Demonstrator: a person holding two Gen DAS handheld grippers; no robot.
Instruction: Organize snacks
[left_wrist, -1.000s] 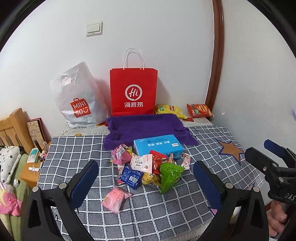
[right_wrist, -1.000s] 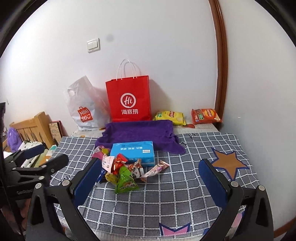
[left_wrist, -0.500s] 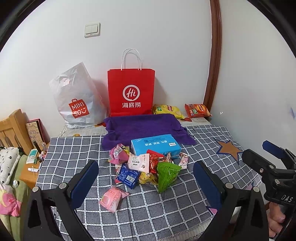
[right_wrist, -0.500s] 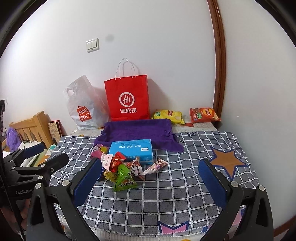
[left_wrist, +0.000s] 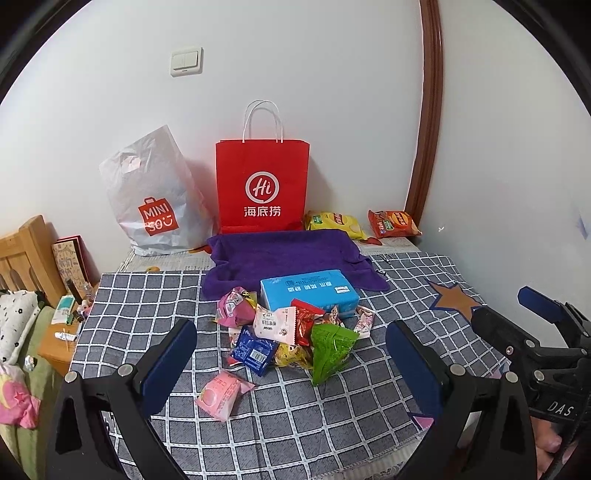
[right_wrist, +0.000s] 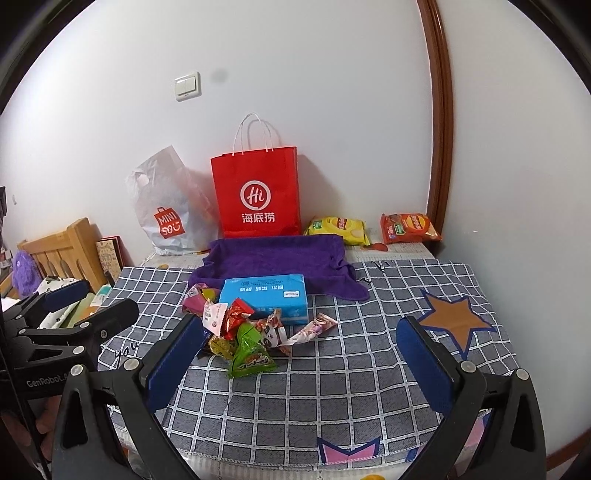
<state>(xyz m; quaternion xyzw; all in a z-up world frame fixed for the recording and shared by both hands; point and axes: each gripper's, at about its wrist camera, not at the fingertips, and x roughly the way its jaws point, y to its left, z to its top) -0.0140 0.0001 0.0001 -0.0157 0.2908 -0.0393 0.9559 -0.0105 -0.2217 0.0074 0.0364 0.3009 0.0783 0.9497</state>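
Note:
A pile of small snack packets (left_wrist: 291, 332) lies mid-table in front of a blue tissue box (left_wrist: 308, 291), with a green packet (left_wrist: 328, 347) at its right and a pink packet (left_wrist: 221, 395) lying apart, nearer me. The pile also shows in the right wrist view (right_wrist: 243, 332), with the tissue box (right_wrist: 266, 295) behind it. My left gripper (left_wrist: 291, 365) is open and empty, above the near table edge, short of the pile. My right gripper (right_wrist: 299, 358) is open and empty, right of the pile.
A purple towel-lined tray (left_wrist: 284, 254) sits behind the box. A red paper bag (left_wrist: 262, 192) and a grey plastic bag (left_wrist: 159, 199) stand against the wall. Yellow (left_wrist: 334, 221) and orange (left_wrist: 393, 223) chip bags lie at the back right. A wooden bed frame (left_wrist: 22, 258) is at left.
Both views have shifted slightly; the snacks sit a little further left and lower in frame. Both grippers stay open and nothing on the table has moved.

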